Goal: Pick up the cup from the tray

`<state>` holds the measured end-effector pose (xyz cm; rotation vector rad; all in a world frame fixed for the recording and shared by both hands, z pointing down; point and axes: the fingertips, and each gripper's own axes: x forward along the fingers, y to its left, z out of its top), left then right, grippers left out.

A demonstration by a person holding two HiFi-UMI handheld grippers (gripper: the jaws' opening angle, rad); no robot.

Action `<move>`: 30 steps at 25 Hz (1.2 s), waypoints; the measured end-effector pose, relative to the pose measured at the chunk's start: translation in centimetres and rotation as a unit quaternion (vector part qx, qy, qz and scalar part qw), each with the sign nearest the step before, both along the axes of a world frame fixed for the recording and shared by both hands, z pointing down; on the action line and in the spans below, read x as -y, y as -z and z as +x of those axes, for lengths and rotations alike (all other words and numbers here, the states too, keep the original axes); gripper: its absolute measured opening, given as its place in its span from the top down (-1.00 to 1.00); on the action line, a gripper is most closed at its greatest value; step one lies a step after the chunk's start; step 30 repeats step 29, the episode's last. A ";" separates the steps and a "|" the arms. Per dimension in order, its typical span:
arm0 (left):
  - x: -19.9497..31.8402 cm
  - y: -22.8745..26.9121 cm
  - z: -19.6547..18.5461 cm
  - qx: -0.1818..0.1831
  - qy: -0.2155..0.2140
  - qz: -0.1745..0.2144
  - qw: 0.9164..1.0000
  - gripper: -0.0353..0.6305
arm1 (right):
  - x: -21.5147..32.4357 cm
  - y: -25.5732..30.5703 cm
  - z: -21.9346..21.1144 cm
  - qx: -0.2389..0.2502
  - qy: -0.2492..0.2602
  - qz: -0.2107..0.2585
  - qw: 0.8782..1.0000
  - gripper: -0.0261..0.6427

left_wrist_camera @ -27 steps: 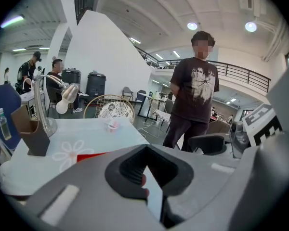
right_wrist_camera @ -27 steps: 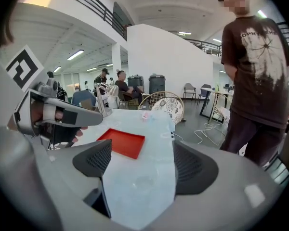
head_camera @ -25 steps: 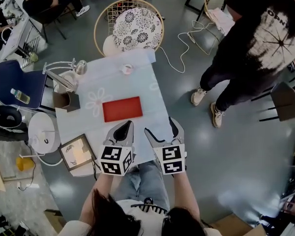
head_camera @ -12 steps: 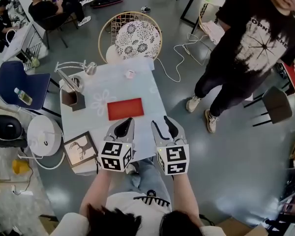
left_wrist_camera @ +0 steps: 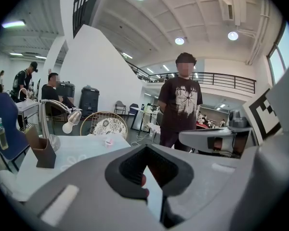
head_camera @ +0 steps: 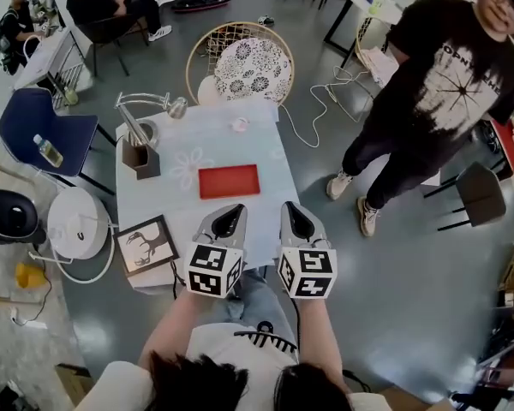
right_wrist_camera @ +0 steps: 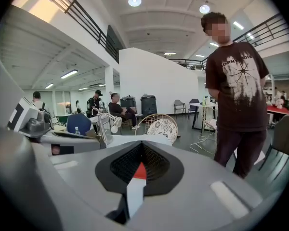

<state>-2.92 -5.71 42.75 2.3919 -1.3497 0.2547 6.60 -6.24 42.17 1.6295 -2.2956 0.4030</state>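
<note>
White tabletop (head_camera: 265, 204) lies beneath both grippers. The left gripper (head_camera: 230, 217) and right gripper (head_camera: 293, 215) hover side by side over its near edge, jaws pressed together and holding nothing. Just beyond lies the red tray (head_camera: 229, 181). The small pink cup (head_camera: 239, 125) stands on the table past it, near the far edge.
</note>
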 end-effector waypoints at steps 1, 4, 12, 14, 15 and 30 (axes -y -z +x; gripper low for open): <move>-0.2 0.2 0.0 -0.004 0.000 0.000 1.000 0.89 | -0.2 0.1 0.0 -0.003 0.001 0.000 1.000 0.85; -0.3 0.7 -0.5 -0.014 0.004 0.006 1.000 0.89 | -0.7 0.2 -0.6 -0.022 0.014 0.005 1.000 0.85; -1.3 1.9 -1.7 -0.034 0.017 0.015 0.999 0.89 | -2.0 0.4 -2.8 -0.047 0.033 0.012 0.998 0.85; -1.6 1.8 -1.8 -0.032 0.017 0.015 0.999 0.89 | -2.2 0.4 -3.2 -0.047 0.036 0.012 0.998 0.85; -1.7 1.7 -1.9 -0.030 0.017 0.016 0.999 0.89 | -2.3 0.4 -3.4 -0.047 0.038 0.012 0.998 0.85; -2.1 2.5 -2.9 -0.047 0.027 0.019 0.998 0.89 | -3.2 0.4 -4.2 -0.042 0.041 0.016 0.998 0.85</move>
